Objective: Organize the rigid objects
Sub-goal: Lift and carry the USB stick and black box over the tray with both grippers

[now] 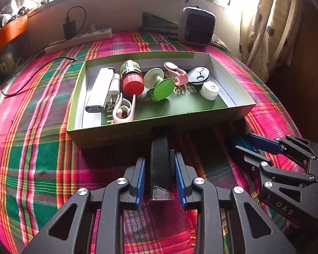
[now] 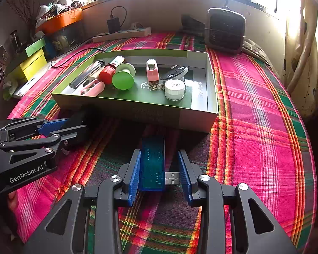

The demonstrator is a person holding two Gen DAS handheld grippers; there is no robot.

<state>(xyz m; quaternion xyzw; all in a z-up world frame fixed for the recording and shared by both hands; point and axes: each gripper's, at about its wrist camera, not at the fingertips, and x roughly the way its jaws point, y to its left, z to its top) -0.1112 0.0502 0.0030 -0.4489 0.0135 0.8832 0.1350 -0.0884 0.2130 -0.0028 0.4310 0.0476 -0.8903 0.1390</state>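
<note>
**A:** What is each side carrying, and where does it go?

**B:** The left gripper (image 1: 160,169) has a black tape dispenser (image 1: 160,160) between its blue pads (image 1: 140,177). The jaws are narrow, but a sliver of gap shows on each side, so I cannot tell whether they actually pinch it. The right gripper (image 2: 160,169) frames a translucent blue USB adapter (image 2: 153,163). It lies against the left pad, its metal plug reaches toward the right one, and those jaws look part-open. Again I cannot tell if it is clamped. Both things sit just in front of the near wall of the green box (image 1: 116,135).

**A:** So how do I do this well?

**B:** My judgement: confirm a firm squeeze first, then lift high enough to clear the near wall. The left half of the box is crowded: a silver power bank (image 1: 99,89), a red-capped bottle (image 1: 132,80), a pink clip (image 1: 124,110) and a green spool (image 1: 159,84). The bare green floor toward the near right, in front of the white jar (image 1: 209,90), seems the safest spot. Move one hand at a time, since the grippers are close together.

**A:** And the surroundings?

**B:** It is a bed, not a counter, covered in a pink, green and orange plaid cloth (image 2: 254,105). The surface is soft, so the box may tip if pressed. At the far side a power strip (image 2: 123,33) and a dark boxy appliance (image 2: 224,29) stand under a bright window, with a patterned curtain (image 2: 303,42) on the right and clutter on a shelf to the left.
</note>
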